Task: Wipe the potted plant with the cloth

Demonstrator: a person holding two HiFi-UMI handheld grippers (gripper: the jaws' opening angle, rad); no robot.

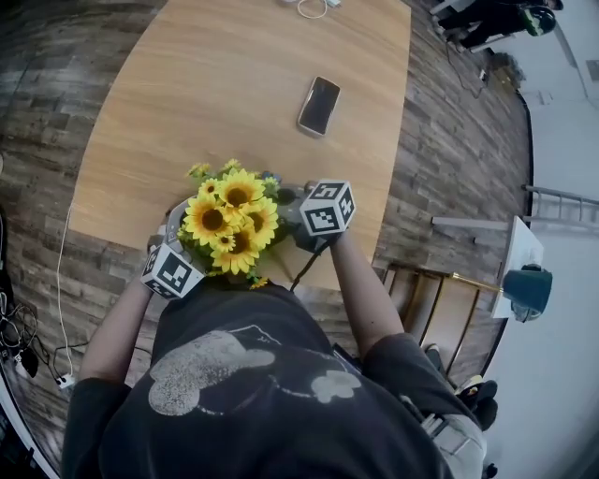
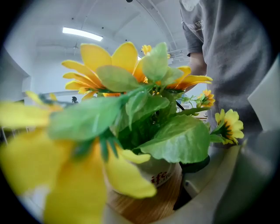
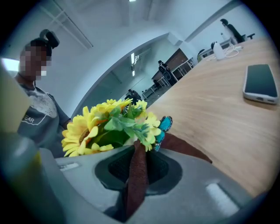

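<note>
The potted plant [image 1: 229, 220], a bunch of yellow sunflowers with green leaves, stands at the near edge of the wooden table [image 1: 215, 84]. Its white pot [image 2: 159, 173] with red print shows under the leaves in the left gripper view. My left gripper [image 1: 185, 236] reaches in low at the plant's left. One finger [image 2: 227, 183] stands apart from the pot and a blurred petal hides the other. My right gripper [image 3: 139, 153] is shut on a brown cloth [image 3: 136, 175], whose end lies against the plant [image 3: 109, 127] beside a blue butterfly ornament [image 3: 165, 127].
A phone [image 1: 319, 105] lies face up at mid-table, also in the right gripper view [image 3: 260, 83]. A white cable [image 1: 314, 7] sits at the table's far edge. The person's torso [image 1: 253, 384] is close behind the plant. Wooden flooring surrounds the table.
</note>
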